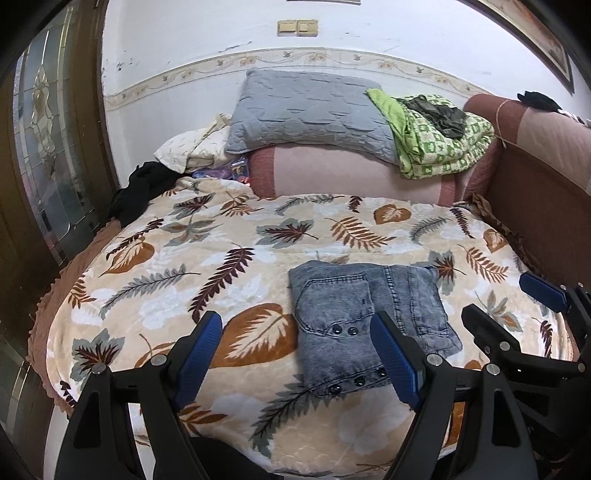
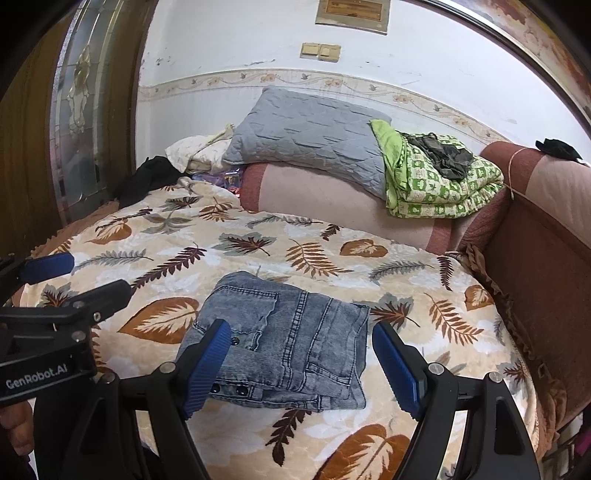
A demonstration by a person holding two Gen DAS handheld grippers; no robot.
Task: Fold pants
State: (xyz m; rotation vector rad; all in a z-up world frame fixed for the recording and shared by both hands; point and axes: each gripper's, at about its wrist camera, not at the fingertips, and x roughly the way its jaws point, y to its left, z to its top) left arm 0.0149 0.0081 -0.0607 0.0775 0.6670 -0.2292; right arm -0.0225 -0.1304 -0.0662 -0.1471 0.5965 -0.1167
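Nearest the cameras, the left gripper (image 1: 295, 354) is hovering with its blue-padded jaws spread wide and nothing between them, its right finger (image 1: 397, 360) overlapping the near edge of the pants in the left wrist view without pressing on them. The right gripper (image 2: 303, 363) is likewise standing wide and gripping nothing; in its own view the pants are showing in the gap between its fingers, lying flat on the bed with neither pad closing on the cloth. Each gripper is also appearing at the edge of the other's view, side by side above the near edge of the bed. The pants (image 1: 365, 314), grey-blue denim, are lying folded into a compact, roughly rectangular bundle on the leaf-patterned blanket (image 1: 207, 254), near the front of the bed and somewhat right of its middle. The bundle's longer side is running from the near edge of the bed toward the pillows, tilted slightly; a row of dark studs (image 1: 358, 382) is sitting along its near edge and a pocket seam is facing up. Farther back, a pink bolster (image 1: 332, 170) is lying across the bed, with a grey quilted pillow (image 1: 306, 110) and a folded green patterned quilt (image 1: 439, 140) resting on it, against the white wall (image 1: 221, 33).
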